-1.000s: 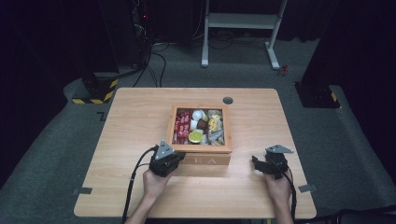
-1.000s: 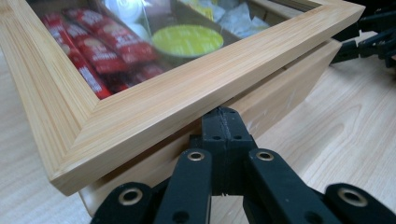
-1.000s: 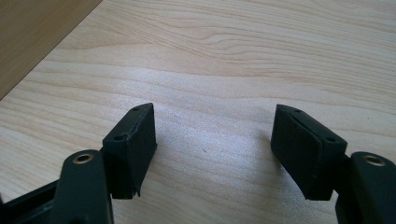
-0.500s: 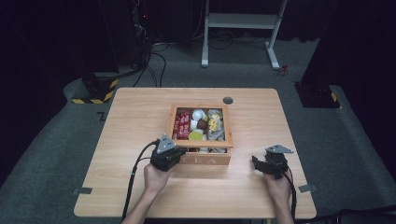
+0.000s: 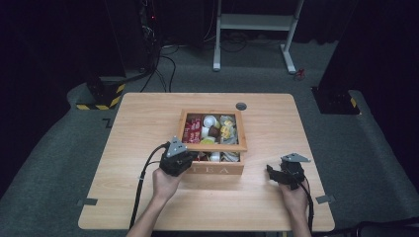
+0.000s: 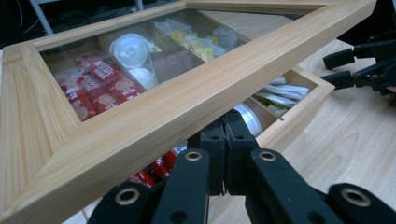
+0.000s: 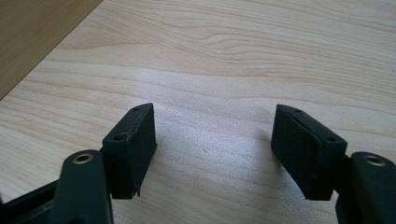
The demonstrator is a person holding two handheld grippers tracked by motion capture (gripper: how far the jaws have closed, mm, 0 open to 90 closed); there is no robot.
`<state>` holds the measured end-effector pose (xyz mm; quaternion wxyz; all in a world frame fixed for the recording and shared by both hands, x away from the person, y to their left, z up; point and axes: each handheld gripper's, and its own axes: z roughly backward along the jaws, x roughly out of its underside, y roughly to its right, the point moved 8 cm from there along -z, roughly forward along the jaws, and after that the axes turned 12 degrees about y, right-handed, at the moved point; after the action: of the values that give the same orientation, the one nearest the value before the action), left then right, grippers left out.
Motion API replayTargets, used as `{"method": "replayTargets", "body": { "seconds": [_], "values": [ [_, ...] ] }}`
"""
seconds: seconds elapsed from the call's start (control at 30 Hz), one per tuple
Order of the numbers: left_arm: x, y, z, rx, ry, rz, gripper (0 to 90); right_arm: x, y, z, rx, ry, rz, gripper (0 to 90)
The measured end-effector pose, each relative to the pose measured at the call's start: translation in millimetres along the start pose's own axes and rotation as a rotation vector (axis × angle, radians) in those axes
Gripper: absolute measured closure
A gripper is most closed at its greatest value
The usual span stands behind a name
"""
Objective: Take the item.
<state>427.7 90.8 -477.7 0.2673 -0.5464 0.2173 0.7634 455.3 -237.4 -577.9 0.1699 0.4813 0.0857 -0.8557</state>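
Observation:
A wooden tea box (image 5: 220, 169) marked TEA stands mid-table. Its glass-paned lid (image 5: 213, 146) is tilted up at the front edge. My left gripper (image 5: 187, 158) is shut, and its tips reach under the lid's front rail. In the left gripper view the joined jaws (image 6: 227, 125) disappear beneath the lid frame (image 6: 187, 102). Red sachets (image 6: 100, 86), white cups (image 6: 128, 46) and yellow packets lie under the glass. My right gripper (image 5: 271, 172) rests open on the table right of the box, with bare wood between its pads (image 7: 212, 140). It also appears at the right edge of the left gripper view (image 6: 359, 65).
A round cable hole (image 5: 241, 106) sits behind the box. Bare tabletop (image 5: 143, 118) lies left of and in front of the box. On the floor beyond stand a white desk frame (image 5: 257, 22) and a black-and-yellow striped base (image 5: 101, 96).
My left gripper has risen a little at the box's front, and the lid's front edge has lifted with it. The right gripper has stayed in place.

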Motion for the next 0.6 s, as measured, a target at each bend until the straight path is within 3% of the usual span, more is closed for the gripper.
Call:
{"method": "replayTargets", "body": {
  "seconds": [0.2,0.6],
  "values": [
    [-4.5,-3.2,-2.5,0.009,-0.009,0.013,86.9,0.1,-0.9,0.2,-0.004,-0.002,0.001,30.7],
    [-28.0,-7.9,-1.7,0.016,0.004,0.021,84.6,-0.2,-1.0,-0.1,0.008,0.000,-0.006,31.2]
  ]
}}
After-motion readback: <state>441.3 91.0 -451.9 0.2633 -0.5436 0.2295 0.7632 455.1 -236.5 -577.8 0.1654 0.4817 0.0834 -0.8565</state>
